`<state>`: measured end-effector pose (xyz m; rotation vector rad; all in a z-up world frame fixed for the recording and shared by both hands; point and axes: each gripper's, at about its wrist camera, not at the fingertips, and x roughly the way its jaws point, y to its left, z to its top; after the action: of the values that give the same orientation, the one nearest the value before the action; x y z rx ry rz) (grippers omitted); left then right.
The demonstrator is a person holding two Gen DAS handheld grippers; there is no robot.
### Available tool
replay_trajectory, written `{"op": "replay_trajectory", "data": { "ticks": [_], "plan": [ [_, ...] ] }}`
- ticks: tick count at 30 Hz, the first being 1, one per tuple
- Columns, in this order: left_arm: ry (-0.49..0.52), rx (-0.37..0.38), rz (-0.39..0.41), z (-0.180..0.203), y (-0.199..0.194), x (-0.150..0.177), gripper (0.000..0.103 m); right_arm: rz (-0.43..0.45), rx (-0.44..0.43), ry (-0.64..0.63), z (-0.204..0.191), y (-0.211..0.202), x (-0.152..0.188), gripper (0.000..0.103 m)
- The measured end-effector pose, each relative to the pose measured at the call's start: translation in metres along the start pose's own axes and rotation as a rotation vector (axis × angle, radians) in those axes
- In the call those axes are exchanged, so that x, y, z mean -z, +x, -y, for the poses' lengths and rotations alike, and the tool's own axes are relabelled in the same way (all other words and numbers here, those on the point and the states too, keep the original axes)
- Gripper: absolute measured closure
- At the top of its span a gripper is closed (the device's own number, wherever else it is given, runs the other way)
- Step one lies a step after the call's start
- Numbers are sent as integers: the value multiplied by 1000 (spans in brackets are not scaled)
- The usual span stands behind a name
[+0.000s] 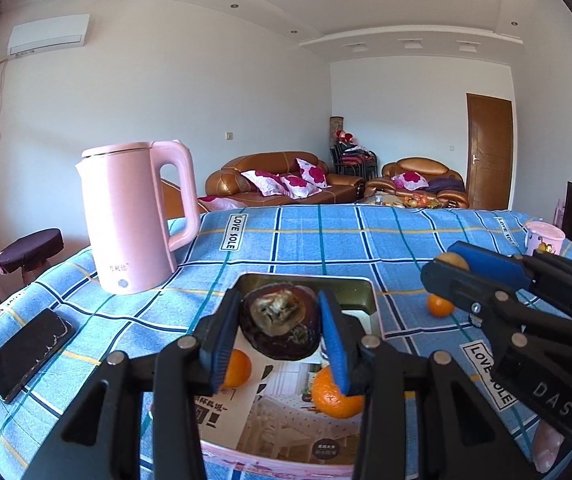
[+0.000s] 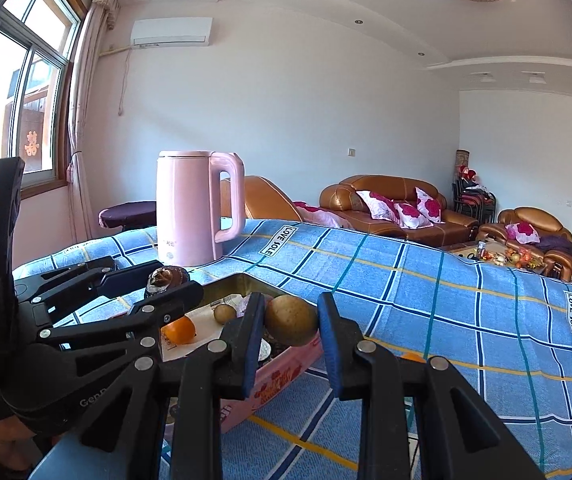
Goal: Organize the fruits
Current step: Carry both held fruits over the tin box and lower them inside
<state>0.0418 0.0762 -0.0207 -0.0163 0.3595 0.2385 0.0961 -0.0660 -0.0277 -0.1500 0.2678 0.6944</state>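
My left gripper is shut on a dark purple mangosteen and holds it above the pink box. Two oranges lie in the box. My right gripper is shut on a brown kiwi just above the box's near right edge. In the right wrist view the box holds an orange and a small brown fruit. One orange lies on the cloth right of the box. The left gripper shows at the left of the right wrist view.
A pink kettle stands on the blue checked tablecloth behind the box on the left. A black phone lies at the left edge. A pink cup stands at the far right. Sofas stand beyond the table.
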Motion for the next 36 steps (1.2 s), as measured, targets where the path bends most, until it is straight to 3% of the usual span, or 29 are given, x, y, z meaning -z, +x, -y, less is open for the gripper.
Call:
{"op": "replay_trajectory", "data": {
  "ticks": [16, 36],
  "plan": [
    [-28, -38, -55, -31, 3, 7, 61, -41, -53, -42, -35, 32, -11, 74],
    [-38, -36, -156, -44, 20, 15, 61, -133, -82, -20, -43, 63, -2, 74]
  ]
}}
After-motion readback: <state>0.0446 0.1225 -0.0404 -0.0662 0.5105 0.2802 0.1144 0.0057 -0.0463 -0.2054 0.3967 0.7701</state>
